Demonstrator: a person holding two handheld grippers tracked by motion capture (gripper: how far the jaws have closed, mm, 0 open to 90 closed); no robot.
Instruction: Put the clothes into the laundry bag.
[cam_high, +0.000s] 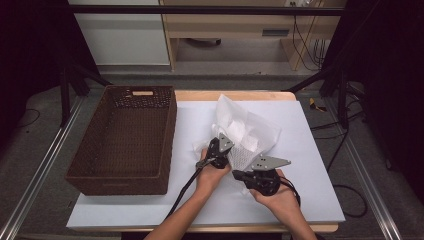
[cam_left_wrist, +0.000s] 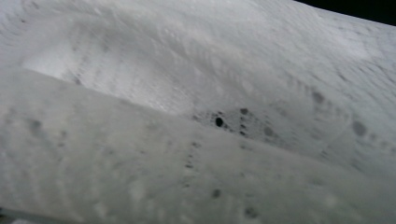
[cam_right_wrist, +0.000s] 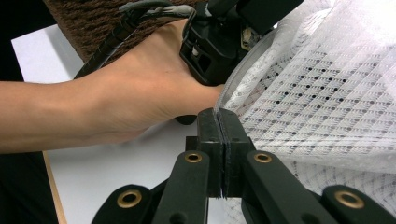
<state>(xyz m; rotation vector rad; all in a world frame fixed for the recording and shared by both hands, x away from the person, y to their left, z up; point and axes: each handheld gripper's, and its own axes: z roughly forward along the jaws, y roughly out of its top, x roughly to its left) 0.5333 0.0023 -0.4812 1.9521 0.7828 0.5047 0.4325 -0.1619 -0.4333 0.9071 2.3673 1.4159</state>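
A: What's laid out there?

B: A white table mat (cam_high: 150, 200) is topped by a brown wicker basket (cam_high: 125, 145) at left, with a white mesh bag (cam_high: 247, 135) bunched up beside it.

A: And the grippers?

B: The bag's edge is pinched by the fully closed right gripper (cam_right_wrist: 218, 122). The left gripper (cam_high: 216, 150) is closed too, buried in the mesh.

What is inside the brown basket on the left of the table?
Nothing that can be seen. The basket shows only its bare woven floor and walls. Its near wall hides a strip of floor just behind it, so that part cannot be checked. The white mesh cloth lies beside it on the table.
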